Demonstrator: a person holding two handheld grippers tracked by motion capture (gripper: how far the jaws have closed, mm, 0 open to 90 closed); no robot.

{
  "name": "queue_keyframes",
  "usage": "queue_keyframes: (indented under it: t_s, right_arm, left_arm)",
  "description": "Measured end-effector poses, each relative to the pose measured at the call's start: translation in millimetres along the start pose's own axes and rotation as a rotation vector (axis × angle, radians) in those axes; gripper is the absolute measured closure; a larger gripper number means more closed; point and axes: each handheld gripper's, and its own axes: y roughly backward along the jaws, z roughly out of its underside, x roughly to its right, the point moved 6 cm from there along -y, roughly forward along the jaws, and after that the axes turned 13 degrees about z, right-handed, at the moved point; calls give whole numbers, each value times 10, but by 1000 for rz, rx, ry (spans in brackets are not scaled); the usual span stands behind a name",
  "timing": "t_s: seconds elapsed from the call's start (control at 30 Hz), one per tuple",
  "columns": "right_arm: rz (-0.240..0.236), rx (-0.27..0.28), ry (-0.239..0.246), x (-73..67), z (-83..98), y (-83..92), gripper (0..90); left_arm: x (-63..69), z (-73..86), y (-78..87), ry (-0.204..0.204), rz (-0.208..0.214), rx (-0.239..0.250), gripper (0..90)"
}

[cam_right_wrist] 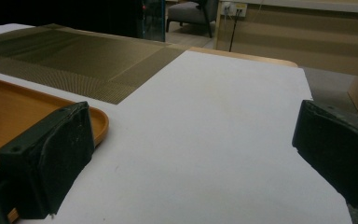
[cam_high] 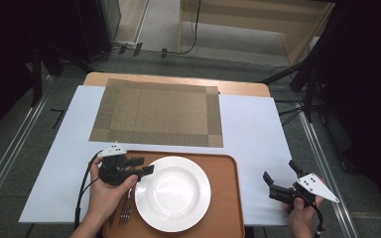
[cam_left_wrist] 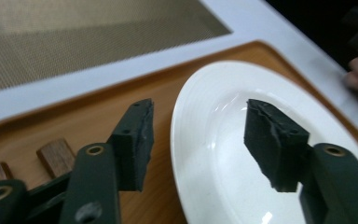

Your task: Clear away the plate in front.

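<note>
Honestly hard to make out much of the fork (cam_high: 125, 210): tines poking out on the wooden tray (cam_high: 226, 198), rest tucked under the left hand (cam_high: 106, 194). Same for two wood-handled pieces (cam_left_wrist: 56, 157) beside the near jaw in the left gripper view, cut off and half hidden. Left gripper (cam_high: 141, 166) over the left rim of the white plate (cam_high: 172, 193), jaws apart with nothing pinched, one over the tray and one over the plate. Right gripper (cam_high: 279, 177) near the table's right edge, off the tray, jaws wide open over bare white tabletop (cam_high: 253, 124). Further back, woven placemat (cam_high: 158, 112) lying flat with plenty of free room, just beyond the tray's far edge.
</note>
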Motion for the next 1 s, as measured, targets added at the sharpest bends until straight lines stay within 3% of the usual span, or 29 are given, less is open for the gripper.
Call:
queue_keyframes:
  t_s: [0.27,0.3,0.43,0.57,1.0]
  right_arm:
    - [1,1,2,0,0,-2,0]
    - [1,-2,0,-2,1,-1,0]
    - [0,-4,0,-5,3,-1,0]
    - [1,-5,0,-5,3,0,0]
    - [2,-5,2,-5,4,-1,0]
  left_arm:
    - [-16,-89,191,-58,46,113,116]
    - [-27,-90,212,-71,24,115,98]
    - [-31,-100,270,-112,27,138,0]
    - [-62,-101,315,-135,-2,142,0]
    - [-253,-76,525,-146,-78,179,0]
